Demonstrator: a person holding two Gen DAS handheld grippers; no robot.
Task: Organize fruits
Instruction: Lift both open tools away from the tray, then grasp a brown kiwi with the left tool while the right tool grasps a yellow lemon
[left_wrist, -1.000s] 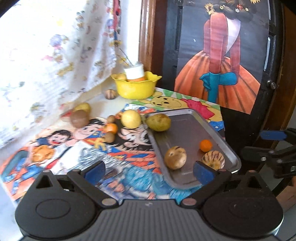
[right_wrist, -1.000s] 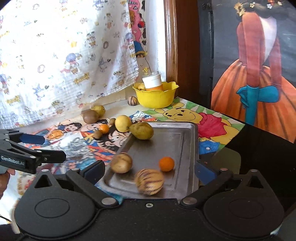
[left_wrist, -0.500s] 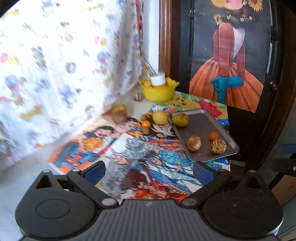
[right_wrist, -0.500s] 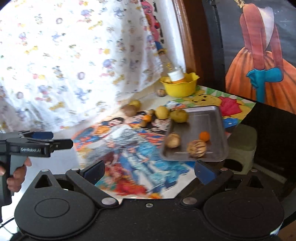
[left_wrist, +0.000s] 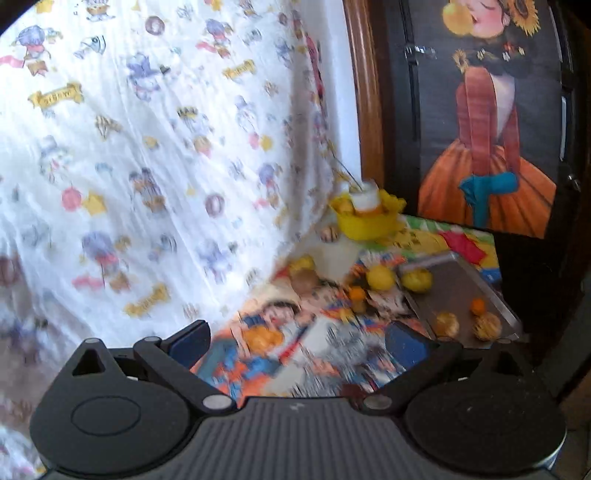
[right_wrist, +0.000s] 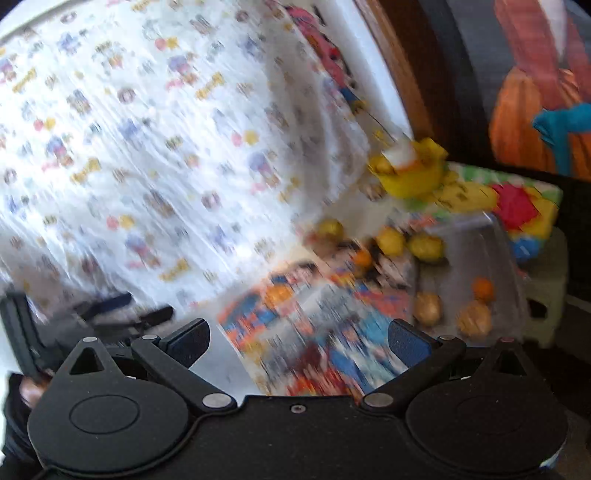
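Observation:
A metal tray (left_wrist: 458, 284) (right_wrist: 495, 254) lies far off at the right on a cartoon-print cloth (left_wrist: 317, 332). It holds a yellow-green fruit (left_wrist: 416, 280), a small orange (left_wrist: 478, 305) (right_wrist: 483, 288) and two brownish fruits (left_wrist: 447, 322) (left_wrist: 487, 325). Several loose fruits, among them a yellow one (left_wrist: 380, 277) (right_wrist: 390, 240), lie left of the tray. My left gripper (left_wrist: 298, 341) is open and empty, far back from the table. My right gripper (right_wrist: 298, 341) is open and empty too. Both views are blurred.
A yellow bowl (left_wrist: 365, 221) (right_wrist: 413, 177) with a white-capped jar stands at the back. A printed curtain (left_wrist: 147, 147) hangs on the left and a dark door with a poster (left_wrist: 491, 147) on the right. The left gripper (right_wrist: 122, 314) and a hand (right_wrist: 29, 391) show at the right view's lower left.
Both grippers have pulled well back and up from the table, so the tray and fruits look smaller and farther. The fruits have not moved. Both stay open.

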